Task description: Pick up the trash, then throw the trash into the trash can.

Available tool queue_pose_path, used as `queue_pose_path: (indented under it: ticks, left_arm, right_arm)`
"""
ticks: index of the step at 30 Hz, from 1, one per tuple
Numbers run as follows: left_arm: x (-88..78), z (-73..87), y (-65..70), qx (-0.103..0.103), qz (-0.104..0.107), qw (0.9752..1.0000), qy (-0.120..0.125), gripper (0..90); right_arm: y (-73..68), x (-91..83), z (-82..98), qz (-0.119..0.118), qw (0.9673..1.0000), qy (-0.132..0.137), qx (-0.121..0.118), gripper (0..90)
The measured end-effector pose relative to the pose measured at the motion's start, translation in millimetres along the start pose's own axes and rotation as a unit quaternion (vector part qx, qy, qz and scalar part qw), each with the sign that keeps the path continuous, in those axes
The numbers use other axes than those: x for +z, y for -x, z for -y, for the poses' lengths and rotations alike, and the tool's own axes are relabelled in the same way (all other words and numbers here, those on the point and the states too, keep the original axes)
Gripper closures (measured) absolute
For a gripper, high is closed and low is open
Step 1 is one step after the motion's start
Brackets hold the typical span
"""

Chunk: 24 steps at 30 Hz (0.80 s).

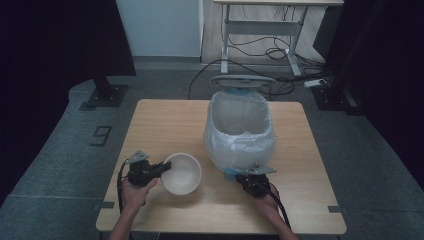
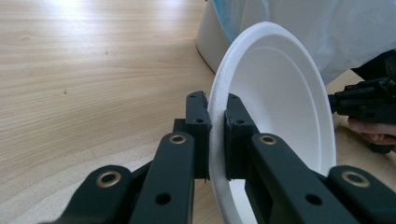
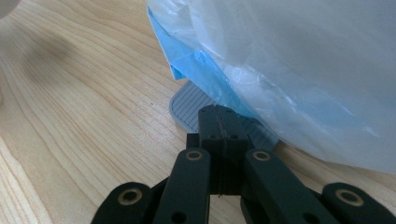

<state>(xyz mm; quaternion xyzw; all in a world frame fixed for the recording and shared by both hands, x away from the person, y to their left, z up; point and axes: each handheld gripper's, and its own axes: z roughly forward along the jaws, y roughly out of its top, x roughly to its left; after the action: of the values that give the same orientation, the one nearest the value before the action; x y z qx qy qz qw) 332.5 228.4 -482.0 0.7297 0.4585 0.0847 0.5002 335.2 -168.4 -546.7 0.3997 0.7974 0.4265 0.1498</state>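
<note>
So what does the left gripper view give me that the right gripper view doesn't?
Left gripper view: the left gripper shut on the rim of a white bowl, with the other hand off to the side. Right gripper view: the right gripper shut with nothing between its jaws, tips at a grey ribbed pedal at the foot of the bin. Both share the wooden table and the bin's white bag with its blue edge.

Floor marking (image 1: 102, 135) left of table: reads "9"; no other text.
</note>
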Motion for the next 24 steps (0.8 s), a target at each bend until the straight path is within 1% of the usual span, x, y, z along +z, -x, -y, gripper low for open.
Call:
queue_pose_path:
  ticks: [5, 10, 13, 17, 18, 24]
  left_arm:
    - [-5.3, -2.0, 2.2, 0.002, 0.0, 1.0, 0.009, 83.4]
    - [-12.4, -7.5, 7.1, 0.008, 0.005, 0.9997, 0.023, 83.4]
    - [-14.5, -9.4, 8.5, 0.009, 0.008, 0.9996, 0.027, 83.4]
    - [-18.9, -13.5, 12.6, 0.014, 0.013, 0.9992, 0.036, 83.4]
    - [-21.7, -15.8, 14.6, 0.017, 0.015, 0.9989, 0.042, 83.4]
    - [-28.0, -21.8, 18.4, 0.021, 0.022, 0.998, 0.056, 83.4]
  right_arm:
    - [0.0, 0.0, -0.1, 0.0, 1.0, 0.0, 0.0, 89.8]
    - [0.2, 0.1, -0.1, -0.001, 1.0, 0.0, 0.0, 89.8]
    - [0.4, 0.1, 0.0, -0.001, 1.0, 0.001, 0.0, 89.7]
    - [0.2, 0.0, 0.0, -0.001, 1.0, 0.0, -0.001, 89.8]
    - [0.0, 0.0, 0.0, 0.0, 1.0, 0.0, 0.0, 89.7]
    - [0.1, 0.0, 0.1, 0.0, 1.0, 0.001, 0.0, 89.7]
